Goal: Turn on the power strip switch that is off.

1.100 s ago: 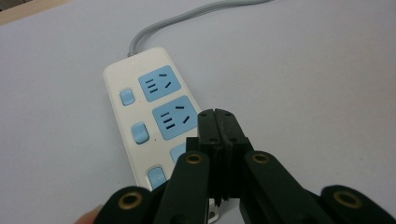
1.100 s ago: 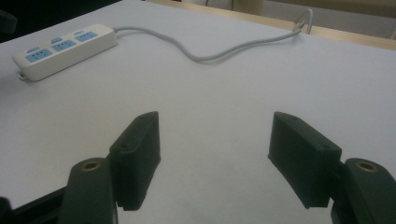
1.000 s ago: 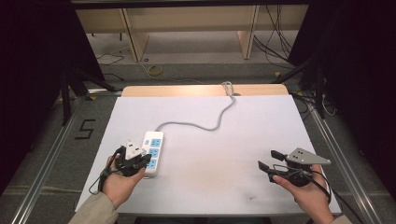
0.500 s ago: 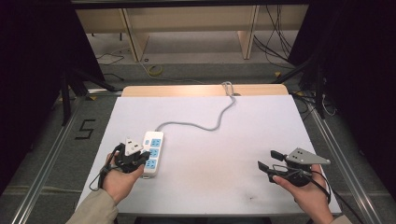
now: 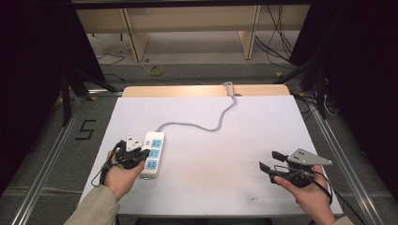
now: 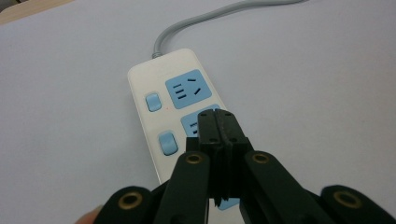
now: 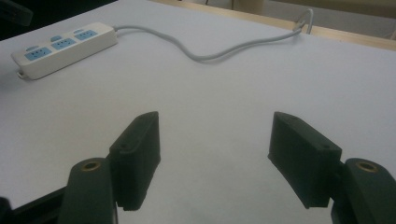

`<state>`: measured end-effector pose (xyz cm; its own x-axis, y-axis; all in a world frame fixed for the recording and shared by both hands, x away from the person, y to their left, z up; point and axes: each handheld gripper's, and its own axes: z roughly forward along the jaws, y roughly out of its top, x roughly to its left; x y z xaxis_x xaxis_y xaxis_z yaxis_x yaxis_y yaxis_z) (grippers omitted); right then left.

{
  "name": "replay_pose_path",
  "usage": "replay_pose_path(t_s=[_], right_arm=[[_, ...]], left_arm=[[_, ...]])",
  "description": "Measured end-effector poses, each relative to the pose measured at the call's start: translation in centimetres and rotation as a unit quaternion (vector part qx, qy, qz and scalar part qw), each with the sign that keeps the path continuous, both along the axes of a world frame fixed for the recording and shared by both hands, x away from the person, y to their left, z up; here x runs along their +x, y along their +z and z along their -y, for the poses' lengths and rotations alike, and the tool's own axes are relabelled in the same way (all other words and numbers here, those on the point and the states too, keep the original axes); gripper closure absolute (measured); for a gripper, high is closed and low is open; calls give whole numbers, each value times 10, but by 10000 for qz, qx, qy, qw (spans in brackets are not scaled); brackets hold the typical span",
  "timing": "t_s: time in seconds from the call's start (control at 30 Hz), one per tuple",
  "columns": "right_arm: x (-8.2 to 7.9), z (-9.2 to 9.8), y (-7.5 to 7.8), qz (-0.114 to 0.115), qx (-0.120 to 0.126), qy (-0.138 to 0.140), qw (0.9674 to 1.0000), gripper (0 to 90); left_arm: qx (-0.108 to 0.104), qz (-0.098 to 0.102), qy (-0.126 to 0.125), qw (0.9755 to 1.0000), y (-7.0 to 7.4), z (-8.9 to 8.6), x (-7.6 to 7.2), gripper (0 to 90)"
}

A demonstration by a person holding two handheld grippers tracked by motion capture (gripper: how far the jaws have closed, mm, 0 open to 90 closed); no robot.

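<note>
A white power strip lies beside the left gripper; the right gripper rests well apart.

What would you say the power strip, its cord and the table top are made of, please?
Power strip: looks like smooth white plastic, faint sheen, with light blue sockets and buttons. Cord: probably grey rubber or vinyl, since it lies in soft bends. Table top: matte white sheet, material unclear, with a pale wood edge at the back.

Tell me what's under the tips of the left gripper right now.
The closed left gripper hangs over the white power strip, above its middle blue socket. The jaws cover most of that socket and the strip's near end, so contact cannot be judged.
</note>
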<state>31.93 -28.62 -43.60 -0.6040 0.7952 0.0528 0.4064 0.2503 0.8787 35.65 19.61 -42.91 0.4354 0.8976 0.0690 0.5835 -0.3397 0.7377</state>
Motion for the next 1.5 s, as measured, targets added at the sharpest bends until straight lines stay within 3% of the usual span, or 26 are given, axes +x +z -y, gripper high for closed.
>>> replay_pose_path(t_s=[1.5], right_arm=[[1, -1, -1, -20, -13, 25, 10000, 340]], left_arm=[[20, -201, 284, 9994, -4, -8, 21, 898]])
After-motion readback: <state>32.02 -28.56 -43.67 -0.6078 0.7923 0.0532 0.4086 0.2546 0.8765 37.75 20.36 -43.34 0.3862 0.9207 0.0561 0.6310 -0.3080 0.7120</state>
